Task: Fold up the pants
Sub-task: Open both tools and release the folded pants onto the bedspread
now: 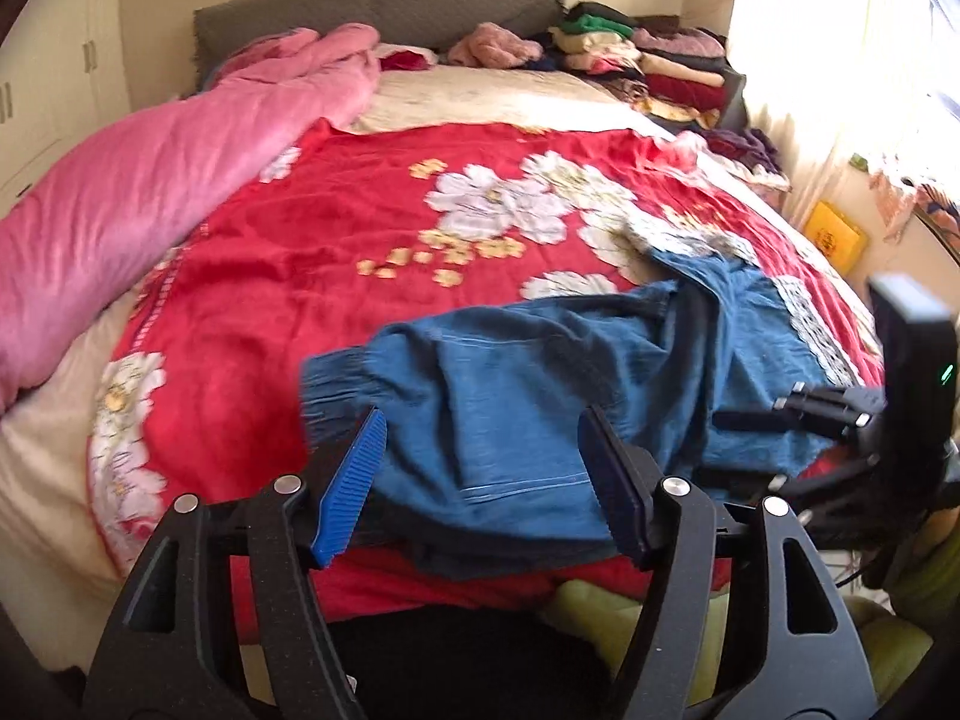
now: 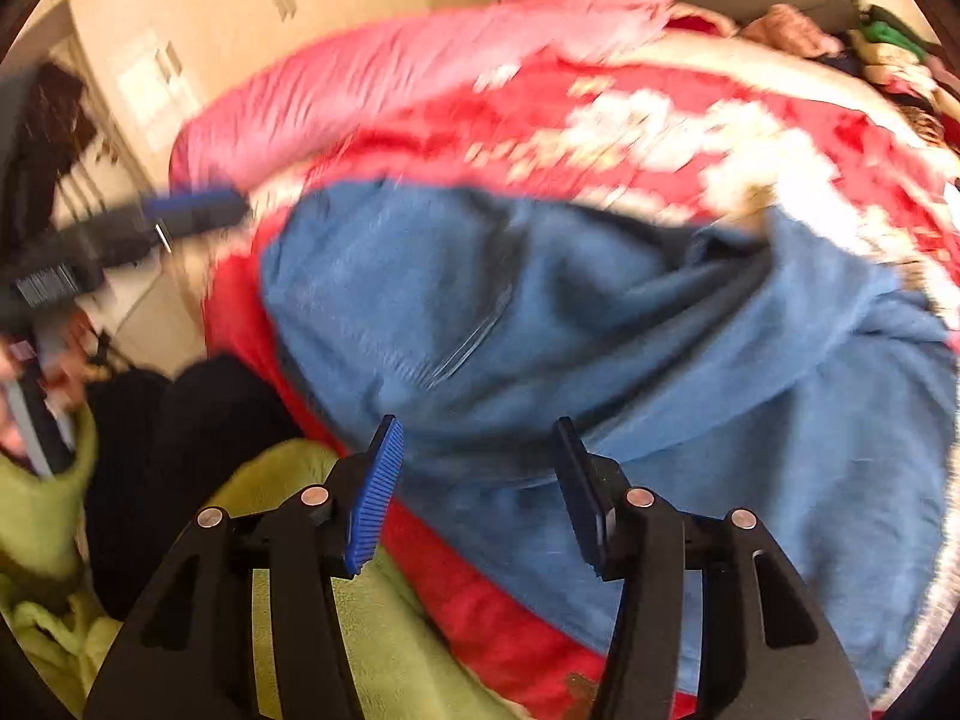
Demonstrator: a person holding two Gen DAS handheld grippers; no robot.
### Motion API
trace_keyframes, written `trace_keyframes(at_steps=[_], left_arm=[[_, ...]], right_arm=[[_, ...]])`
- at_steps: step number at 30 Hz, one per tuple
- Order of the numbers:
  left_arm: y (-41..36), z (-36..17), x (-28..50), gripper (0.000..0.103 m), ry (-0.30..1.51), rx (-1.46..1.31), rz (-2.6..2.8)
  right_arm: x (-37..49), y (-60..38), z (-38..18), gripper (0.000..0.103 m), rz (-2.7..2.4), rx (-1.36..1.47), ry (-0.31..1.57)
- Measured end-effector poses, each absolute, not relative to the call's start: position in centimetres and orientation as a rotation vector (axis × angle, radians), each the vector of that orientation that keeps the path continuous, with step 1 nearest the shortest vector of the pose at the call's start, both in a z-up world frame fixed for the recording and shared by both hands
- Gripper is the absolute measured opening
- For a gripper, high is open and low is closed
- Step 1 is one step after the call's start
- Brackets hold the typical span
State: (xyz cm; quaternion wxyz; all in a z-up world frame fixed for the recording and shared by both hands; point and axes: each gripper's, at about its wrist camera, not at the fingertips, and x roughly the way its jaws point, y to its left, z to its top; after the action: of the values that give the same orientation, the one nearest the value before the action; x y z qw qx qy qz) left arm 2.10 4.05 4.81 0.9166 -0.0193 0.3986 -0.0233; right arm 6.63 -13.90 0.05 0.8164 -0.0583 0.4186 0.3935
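Left wrist view. Pants point(image 1: 540, 396), blue denim, lie crumpled on the red flowered blanket point(image 1: 336, 228) at the near edge of the bed, from centre out to 3 o'clock. An elastic waistband or cuff shows at 9 o'clock of the heap; a lace-trimmed edge at 2 o'clock. Left gripper point(image 1: 483, 480) spread wide, holding nothing, poised just above the near hem. Right gripper point(image 1: 798, 414) comes in at 3 o'clock, low over the cloth; from here I cannot tell whether it pinches fabric. Pink quilt point(image 1: 156, 192) at 10 o'clock and a clothes pile point(image 1: 648, 54) at 1 o'clock are well apart from the work.

Right wrist view. Heavy motion blur. Pants point(image 2: 600, 324) fill the centre and 3 o'clock. Right gripper point(image 2: 477, 492) wide apart, nothing between the fingers, near the denim's lower edge. Left gripper point(image 2: 180, 216) at 9 o'clock, beside the heap's left end.

Judgement: the garment is not yet flat, so the step in hand is taking hold to spread it. To do it well, each gripper should close on one layer group at opposite ends of the waistband, not on a mid-heap fold. Then lift, pull taut and lay it flat toward 12 o'clock. Risk: pinching the blanket along with the denim.
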Motion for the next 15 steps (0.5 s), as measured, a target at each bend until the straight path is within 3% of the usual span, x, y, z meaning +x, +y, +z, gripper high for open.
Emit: trace_keyframes(at_steps=[1,7,15], left_arm=[[3.6,4.3,2.6,0.059,0.834,-0.036,-0.055],[2.5,-1.5,5.0,0.059,1.013,-0.002,-0.014],[0.7,1.4,4.0,0.066,0.942,0.017,-0.036]], right_arm=[[6.7,-14.9,0.7,0.066,0.812,-0.117,0.869],[8.0,-20.7,2.6,0.077,0.677,-0.023,0.776],[9.2,-25.5,3.1,0.077,0.576,0.045,0.745]])
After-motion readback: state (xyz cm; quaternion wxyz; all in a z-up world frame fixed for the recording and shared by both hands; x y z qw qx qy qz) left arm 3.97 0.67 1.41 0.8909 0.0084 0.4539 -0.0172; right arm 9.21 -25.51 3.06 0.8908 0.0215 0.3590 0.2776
